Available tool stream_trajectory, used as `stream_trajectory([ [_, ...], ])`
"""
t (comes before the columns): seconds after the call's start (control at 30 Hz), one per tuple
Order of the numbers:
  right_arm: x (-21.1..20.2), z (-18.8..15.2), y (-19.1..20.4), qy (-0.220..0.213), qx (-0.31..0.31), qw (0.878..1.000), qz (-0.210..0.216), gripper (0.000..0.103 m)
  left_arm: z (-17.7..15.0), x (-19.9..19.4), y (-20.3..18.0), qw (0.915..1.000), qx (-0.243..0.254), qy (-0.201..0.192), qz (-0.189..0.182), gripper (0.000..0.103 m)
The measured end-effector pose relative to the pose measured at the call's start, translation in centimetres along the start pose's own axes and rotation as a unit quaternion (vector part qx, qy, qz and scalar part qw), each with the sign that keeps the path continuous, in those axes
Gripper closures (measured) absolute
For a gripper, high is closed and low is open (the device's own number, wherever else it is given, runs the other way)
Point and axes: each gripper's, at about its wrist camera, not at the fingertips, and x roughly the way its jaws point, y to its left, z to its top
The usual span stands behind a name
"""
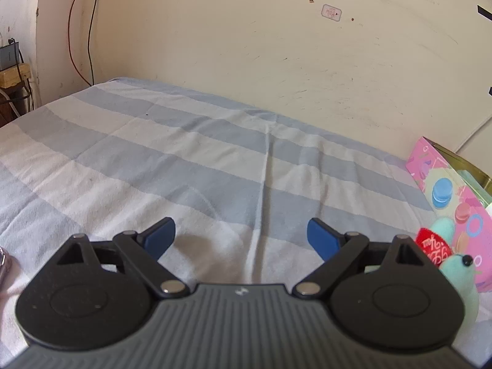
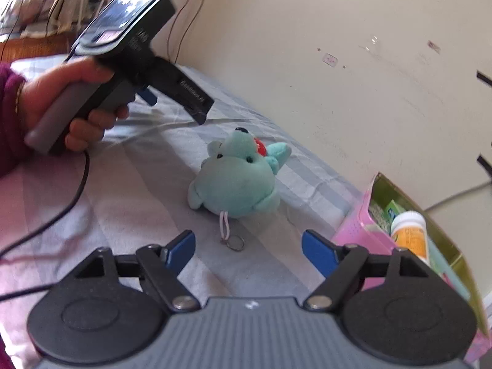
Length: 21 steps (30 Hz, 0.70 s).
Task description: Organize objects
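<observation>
Striped blue-and-white bedsheet on a bed (image 1: 190, 153) pushed against a scuffed cream wall (image 1: 276, 46), so everything sits on soft fabric, not a table.

Nearest in the right wrist view are the right tongs (image 2: 248, 250), blue pads well apart with nothing between them, just bare sheet. They point slightly down at the small mint-green plush bear with a red heart patch (image 2: 235, 178), so my guess is they're lined up to scoop it next. The bear lies on its back-ish, head toward the camera, and its white cord and metal key ring (image 2: 235, 243) trail toward the tongs, landing just beyond the gap. It's loose on the sheet, untouched by either tool.

Just to the right, at the bed's right edge by the wall, stands the pink cardboard box with macaron print (image 2: 353, 230), top open. A white bottle with an orange label (image 2: 410, 235) and some green packets are already inside, so that's probably where stuff gets collected, and the bear being close to it makes sense.

Further back left, the person's hand in a maroon sleeve (image 2: 61, 101) grips the handle of the other tool, a black cable (image 2: 77, 190) trailing off it over the sheet. From its own camera the left tongs (image 1: 241, 238) are also spread wide and empty, held over bare sheet near the bed's middle, with the bear (image 1: 452, 264) and box (image 1: 455, 190) off to their right. Looks like it's parked out of the way.
</observation>
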Motion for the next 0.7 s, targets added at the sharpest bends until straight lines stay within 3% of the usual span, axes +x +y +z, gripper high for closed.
stream_trajectory([
  [0.17, -0.3, -1.2, -2.8, 0.001, 0.139, 0.990, 0.030, 0.019, 0.1, 0.1, 0.4, 0.9999, -0.013, 0.002, -0.007, 0.009],
  [0.27, 0.1, -2.2, -3.8, 0.005, 0.188, 0.981, 0.041, 0.019, 0.1, 0.1, 0.5, 0.9998, -0.015, 0.004, -0.008, 0.009],
  [0.7, 1.4, -3.8, -3.9, 0.024, 0.220, 0.974, 0.050, 0.018, 0.2, 0.3, 0.6, 0.9998, -0.017, 0.008, -0.012, 0.009],
])
